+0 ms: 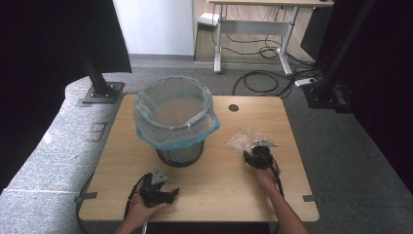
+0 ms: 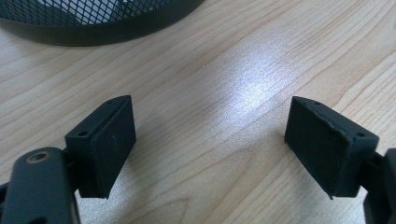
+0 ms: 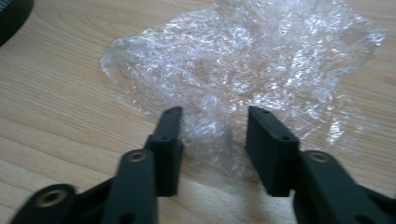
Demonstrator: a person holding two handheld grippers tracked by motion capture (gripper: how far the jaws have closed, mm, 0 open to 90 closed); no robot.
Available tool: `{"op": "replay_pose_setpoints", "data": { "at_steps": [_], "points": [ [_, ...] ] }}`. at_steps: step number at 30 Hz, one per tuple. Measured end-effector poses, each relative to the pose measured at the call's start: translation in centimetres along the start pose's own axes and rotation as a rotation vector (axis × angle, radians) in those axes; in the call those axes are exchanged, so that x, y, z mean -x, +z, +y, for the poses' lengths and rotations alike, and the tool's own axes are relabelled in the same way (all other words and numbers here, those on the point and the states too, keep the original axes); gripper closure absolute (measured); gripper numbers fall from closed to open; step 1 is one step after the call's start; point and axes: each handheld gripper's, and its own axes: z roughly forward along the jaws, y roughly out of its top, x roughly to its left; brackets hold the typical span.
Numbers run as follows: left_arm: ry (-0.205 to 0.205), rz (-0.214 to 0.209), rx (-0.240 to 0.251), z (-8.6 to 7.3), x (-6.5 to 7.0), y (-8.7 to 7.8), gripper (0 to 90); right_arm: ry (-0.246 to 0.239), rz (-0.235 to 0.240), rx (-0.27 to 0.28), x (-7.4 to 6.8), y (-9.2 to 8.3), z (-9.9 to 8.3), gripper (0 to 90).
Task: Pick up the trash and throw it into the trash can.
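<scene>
Right now the right gripper (image 3: 212,140) straddles the near edge of the crumpled plastic wrap (image 3: 243,65), jaws partly closed but not yet pinching it, right of the bin (image 1: 175,122). Nearer the person than that bin, the left gripper (image 2: 210,144) waits open and empty.

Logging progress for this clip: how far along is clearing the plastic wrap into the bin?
Done: nothing is visibly binned; the lined mesh bin looks empty from above. In hand: the right gripper has its jaws around the near edge of the crumpled clear plastic, which lies on the table. Left: closing, lifting and dropping it in. The left gripper rests open.
</scene>
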Motion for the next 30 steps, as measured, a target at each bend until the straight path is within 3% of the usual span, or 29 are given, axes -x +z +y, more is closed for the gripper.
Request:
{"op": "replay_pose_setpoints", "data": {
  "at_steps": [5,11,30],
  "points": [
    [0.0,-0.002,0.0,0.0,0.0,0.0,16.3,-0.043,-0.016,-0.003,0.4,-0.2,-0.1,73.7],
    [0.0,-0.002,-0.001,0.0,0.0,0.0,16.3,-0.043,-0.007,0.003,0.8,-0.5,0.1,79.3],
    [0.0,-0.002,0.001,0.0,0.0,0.0,16.3,-0.03,0.05,0.139,0.5,-4.8,1.3,81.3]
  ]
}}
